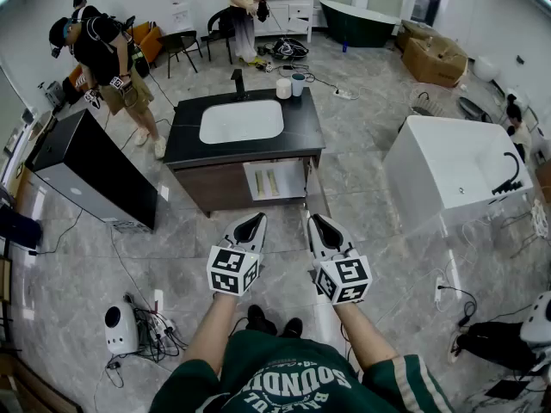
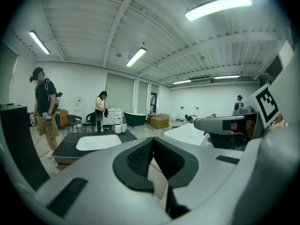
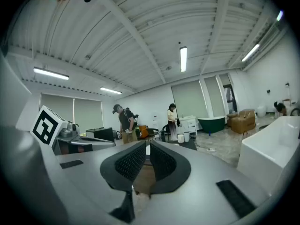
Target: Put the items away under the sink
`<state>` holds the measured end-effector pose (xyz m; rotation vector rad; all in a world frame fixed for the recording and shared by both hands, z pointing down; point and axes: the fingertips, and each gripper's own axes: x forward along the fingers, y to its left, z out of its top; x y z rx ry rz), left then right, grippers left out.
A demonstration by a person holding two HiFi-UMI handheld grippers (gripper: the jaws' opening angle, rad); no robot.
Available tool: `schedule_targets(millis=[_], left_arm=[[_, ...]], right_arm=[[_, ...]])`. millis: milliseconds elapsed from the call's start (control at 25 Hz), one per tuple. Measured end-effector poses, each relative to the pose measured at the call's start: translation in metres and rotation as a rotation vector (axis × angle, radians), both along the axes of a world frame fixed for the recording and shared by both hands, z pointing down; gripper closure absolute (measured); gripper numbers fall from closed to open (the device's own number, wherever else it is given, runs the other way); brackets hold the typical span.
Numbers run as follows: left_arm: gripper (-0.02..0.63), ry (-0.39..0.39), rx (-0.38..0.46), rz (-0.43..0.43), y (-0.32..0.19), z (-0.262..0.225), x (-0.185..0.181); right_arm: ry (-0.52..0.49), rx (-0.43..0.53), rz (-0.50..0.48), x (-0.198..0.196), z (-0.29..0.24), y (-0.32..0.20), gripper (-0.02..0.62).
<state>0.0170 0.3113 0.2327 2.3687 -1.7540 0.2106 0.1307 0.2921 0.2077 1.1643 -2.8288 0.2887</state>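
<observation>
The vanity has a black top and a white basin, with a black faucet behind it. At the top's back right corner stand a white cup and a grey-blue cup. Below the basin the cabinet is open, showing a pale inside, and its door swings out to the right. My left gripper and right gripper hover side by side over the floor in front of the cabinet. Both are shut and hold nothing. The left gripper view shows the basin and the cups beyond the shut jaws.
A black-and-white box unit stands left of the vanity and a white bathtub to its right. One person stands near the vanity's back left, another farther back. A small white device with cables lies on the floor at my left.
</observation>
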Motion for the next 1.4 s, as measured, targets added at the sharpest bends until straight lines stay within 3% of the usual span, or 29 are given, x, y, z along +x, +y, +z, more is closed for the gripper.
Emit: schedule_targets(millis=[240,840,1160,1400], left_arm=[[0.594,0.003,0.005,-0.003,-0.002,0.000,0.008],[0.594,0.012,0.018,-0.011,-0.013,-0.002,0.007],[0.594,0.023,0.024,0.028,-0.071,0.004,0.005],[0.594,0.037,0.023,0.049,-0.155,0.017,-0.030]], right_arm=[[0.037,0.050,0.002,0.006,-0.006,0.000,0.551],[0.043,-0.050,-0.042,0.008,0.016,-0.002,0.551],[0.058,-0.036,-0.037,-0.008,0.014,-0.051,0.552],[0.057,-0.023,-0.015,-0.047,0.018,-0.127,0.552]])
